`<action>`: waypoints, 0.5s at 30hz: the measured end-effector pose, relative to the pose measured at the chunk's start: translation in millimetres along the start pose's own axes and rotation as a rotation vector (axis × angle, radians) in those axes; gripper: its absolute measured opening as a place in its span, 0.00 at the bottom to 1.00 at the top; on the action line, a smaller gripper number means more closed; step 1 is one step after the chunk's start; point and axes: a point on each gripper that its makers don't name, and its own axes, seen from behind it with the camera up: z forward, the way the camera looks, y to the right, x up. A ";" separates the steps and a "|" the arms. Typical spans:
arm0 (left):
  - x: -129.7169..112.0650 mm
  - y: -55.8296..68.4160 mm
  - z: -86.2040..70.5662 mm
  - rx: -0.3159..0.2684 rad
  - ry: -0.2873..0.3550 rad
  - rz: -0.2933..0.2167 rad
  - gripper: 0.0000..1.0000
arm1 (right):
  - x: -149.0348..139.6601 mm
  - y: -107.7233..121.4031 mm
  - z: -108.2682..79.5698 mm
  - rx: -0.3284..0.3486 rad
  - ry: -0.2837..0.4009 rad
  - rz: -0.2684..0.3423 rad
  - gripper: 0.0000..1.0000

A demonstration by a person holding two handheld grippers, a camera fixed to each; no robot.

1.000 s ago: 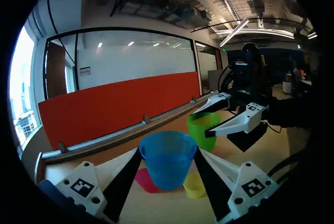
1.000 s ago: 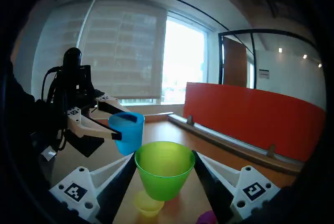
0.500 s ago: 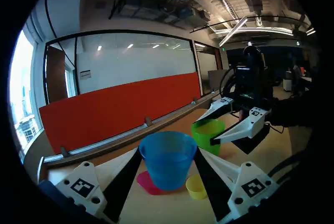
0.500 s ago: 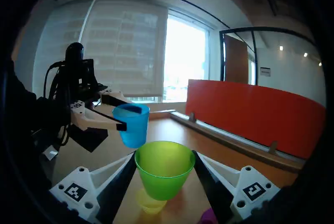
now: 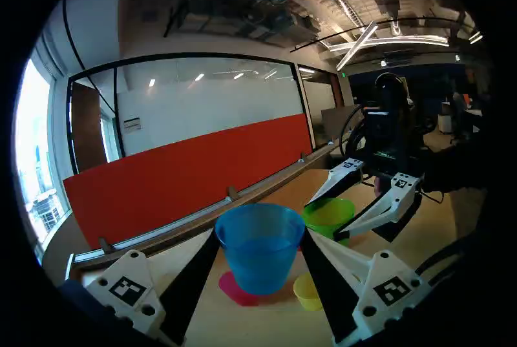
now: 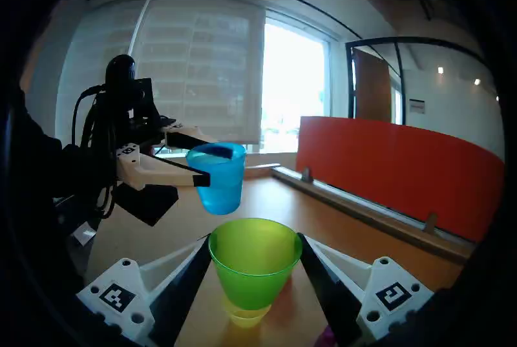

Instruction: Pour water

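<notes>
An office room with a wide glass wall (image 5: 213, 105) and a bright window (image 6: 294, 88) half covered by a pale blind (image 6: 194, 75); one long orange-red partition (image 5: 187, 172) runs along the far edge of a wooden table (image 6: 304, 208); two handheld grippers are raised above that table, facing each other.

The left gripper (image 5: 259, 236) has both fingers pressed against the sides of a translucent blue plastic cup (image 5: 260, 253); the cup is close to upright, and a darker band in its lower part looks like water. The right gripper (image 6: 254, 243) is clamped the same way on a lime-green plastic cup (image 6: 254, 266), held upright with its mouth open to the camera; in the right gripper view the blue cup sits higher than the green one and just beyond it, the two apart.

On the table below lie one small yellow cup (image 5: 307, 290) and one pink plastic item (image 5: 236, 287), partly hidden; so three clear cups in all, one of each colour.

No brand or readable words; each gripper carries two square black-and-white coded markers (image 5: 126, 289), one per finger; one small sign (image 5: 131, 125) on the glass wall is too small to read.
</notes>
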 end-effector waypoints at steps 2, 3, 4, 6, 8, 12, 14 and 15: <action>0.8 0.1 0.2 0.002 -0.001 0.011 0.86 | -0.8 -1.8 -0.3 0.004 -0.002 0.000 0.95; 1.3 0.2 0.2 0.002 -0.001 0.015 0.86 | -1.3 -2.6 -0.4 0.005 -0.003 0.001 0.95; 2.0 0.4 0.2 0.003 -0.001 0.019 0.86 | -1.7 -3.6 -0.3 0.007 -0.004 0.001 0.95; 3.1 0.7 0.1 0.004 0.000 0.026 0.86 | -2.8 -5.2 -0.2 0.009 -0.006 0.003 0.95; 4.0 1.4 0.2 0.005 0.001 0.032 0.86 | -4.5 -7.0 -0.1 0.013 -0.009 0.005 0.95; 6.3 2.0 0.3 0.007 0.002 0.049 0.86 | -6.6 -10.3 -0.5 0.019 -0.014 0.007 0.95; 7.5 2.1 0.5 0.009 0.002 0.061 0.86 | -8.0 -12.2 -0.6 0.024 -0.015 0.007 0.95; 8.2 2.2 0.7 0.009 0.003 0.066 0.86 | -8.6 -13.0 -0.7 0.026 -0.016 0.007 0.95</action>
